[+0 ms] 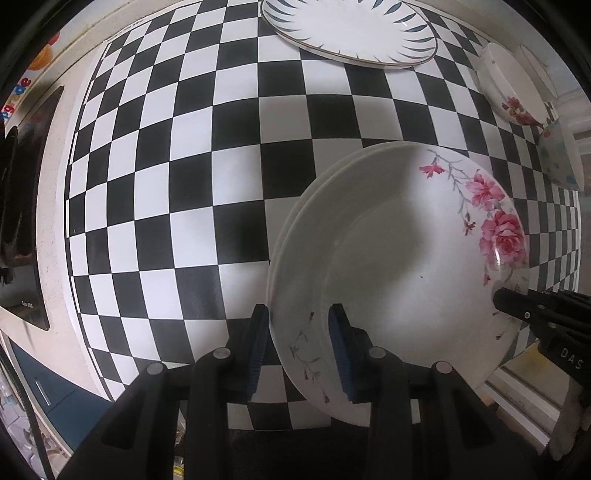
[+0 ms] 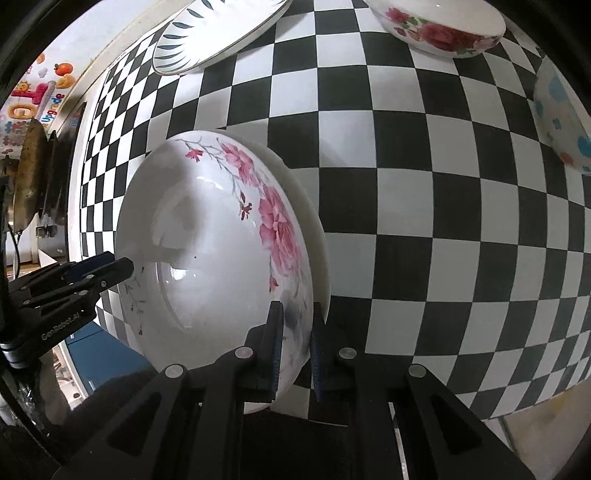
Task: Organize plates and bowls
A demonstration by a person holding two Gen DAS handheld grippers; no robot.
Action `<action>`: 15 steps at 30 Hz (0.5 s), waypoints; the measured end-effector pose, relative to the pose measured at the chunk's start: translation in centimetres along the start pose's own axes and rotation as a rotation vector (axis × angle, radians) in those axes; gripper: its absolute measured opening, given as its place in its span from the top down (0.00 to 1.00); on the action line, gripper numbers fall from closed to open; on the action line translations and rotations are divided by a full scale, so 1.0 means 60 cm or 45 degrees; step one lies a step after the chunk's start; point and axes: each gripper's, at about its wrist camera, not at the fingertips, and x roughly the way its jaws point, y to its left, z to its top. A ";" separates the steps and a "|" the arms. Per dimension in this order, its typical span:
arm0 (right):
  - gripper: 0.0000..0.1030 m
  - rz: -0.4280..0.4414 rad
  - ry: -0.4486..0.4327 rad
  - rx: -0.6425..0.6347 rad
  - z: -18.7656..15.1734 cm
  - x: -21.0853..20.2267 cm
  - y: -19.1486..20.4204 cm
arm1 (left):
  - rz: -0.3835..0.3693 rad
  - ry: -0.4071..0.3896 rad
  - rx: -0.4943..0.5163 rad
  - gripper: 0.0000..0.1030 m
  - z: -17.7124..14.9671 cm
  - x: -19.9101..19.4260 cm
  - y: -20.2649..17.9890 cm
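A black-and-white checkered cloth (image 1: 192,155) covers the table and fills most of both views. Over its near edge sits a stack of white floral plates (image 1: 406,266), the top one painted with pink roses along its rim, a second plain rim showing just beneath it. Whether the stack rests on the cloth or is lifted off it cannot be told.

The left gripper (image 1: 301,350) is clenched on the near-left rim of the stack, one blue-padded finger below the rim and one above. The right gripper (image 2: 297,347) is clenched on the opposite rim in the same way, its pads straddling the plate edge; each gripper's black tip shows at the far side of the other's view.

At the far side of the cloth lies a white plate with dark leaf strokes (image 1: 351,29), well apart from the stack. To the right of it stands a rose-patterned bowl (image 2: 439,29), and nearer the right edge a bowl with blue flowers (image 2: 565,122), the two bowls near each other.
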 end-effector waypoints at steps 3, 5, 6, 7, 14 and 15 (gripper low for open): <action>0.85 -0.024 -0.005 0.003 -0.002 -0.003 0.004 | -0.003 -0.001 -0.001 0.70 0.000 -0.007 -0.006; 0.85 -0.056 -0.008 0.005 -0.002 -0.005 0.005 | 0.000 0.002 0.006 0.70 -0.003 -0.007 -0.011; 0.85 -0.105 -0.012 -0.005 -0.002 -0.004 0.007 | 0.001 0.001 0.007 0.69 -0.004 -0.010 -0.018; 0.85 -0.120 -0.023 -0.010 -0.002 -0.005 0.009 | 0.000 0.003 0.005 0.69 -0.004 -0.009 -0.021; 0.84 -0.072 -0.007 0.010 0.000 0.000 0.011 | -0.014 0.002 -0.001 0.70 -0.012 -0.011 -0.018; 0.84 -0.072 -0.008 0.011 -0.002 -0.001 0.009 | -0.015 -0.002 -0.001 0.70 -0.015 -0.012 -0.010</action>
